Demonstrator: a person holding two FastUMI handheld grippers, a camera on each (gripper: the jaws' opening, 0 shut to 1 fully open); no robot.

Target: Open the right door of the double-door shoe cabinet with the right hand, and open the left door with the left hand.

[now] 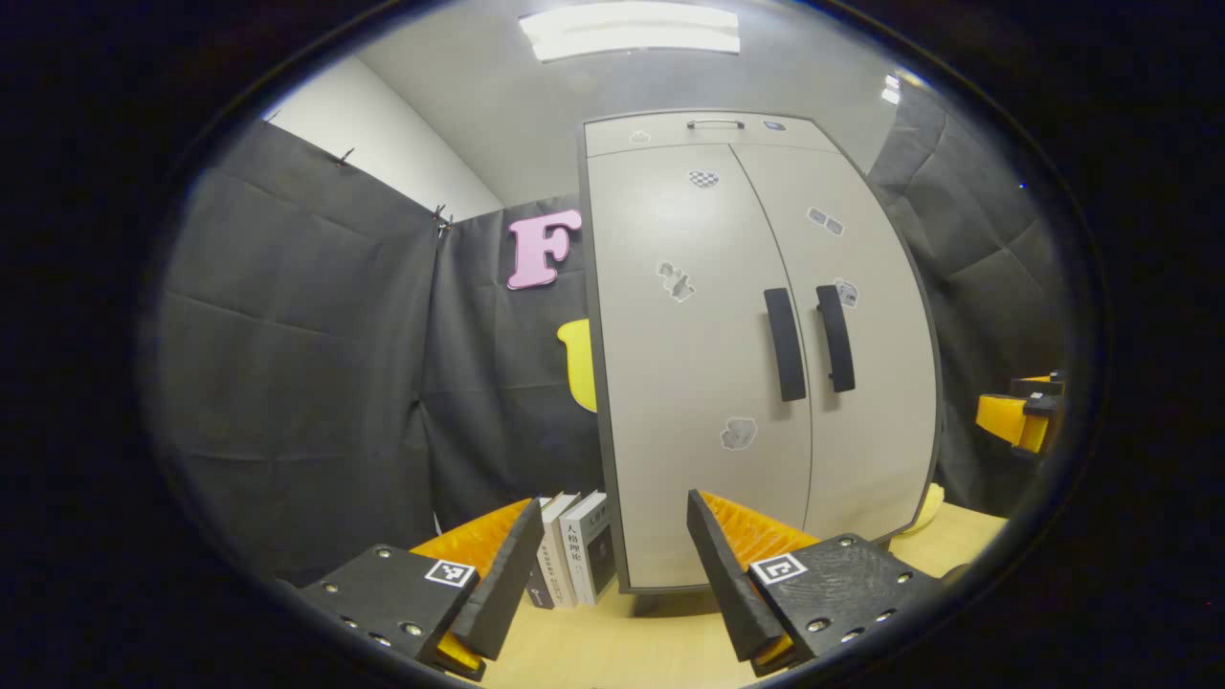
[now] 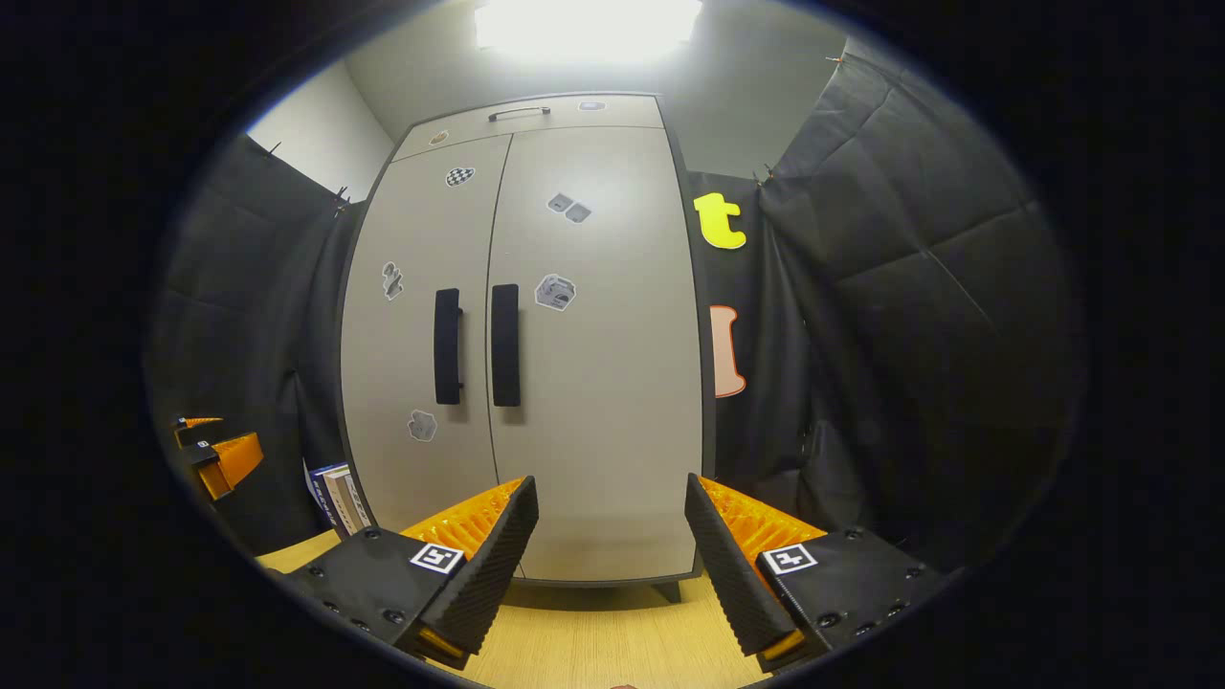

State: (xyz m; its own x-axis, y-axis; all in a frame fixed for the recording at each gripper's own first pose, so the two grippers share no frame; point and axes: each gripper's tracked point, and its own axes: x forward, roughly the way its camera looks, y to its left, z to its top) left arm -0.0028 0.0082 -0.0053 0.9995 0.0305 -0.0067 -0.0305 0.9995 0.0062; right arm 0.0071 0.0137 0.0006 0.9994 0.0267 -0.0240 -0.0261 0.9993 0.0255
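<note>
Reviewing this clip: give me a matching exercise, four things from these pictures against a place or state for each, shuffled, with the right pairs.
Things:
1. cabinet doors
2. books
3. left tool
4. small top handle

Places or states:
A. upright on the table beside the cabinet's left side
B. above the two doors
C. both closed
D. open, holding nothing

Pairs: 1-C, 2-A, 3-D, 4-B

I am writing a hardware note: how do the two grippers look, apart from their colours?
Each gripper, left gripper and right gripper, has two wedge-shaped fingers with ribbed inner faces, mounted on dark blocks with round screws. Every block carries a small square black-and-white marker.
</note>
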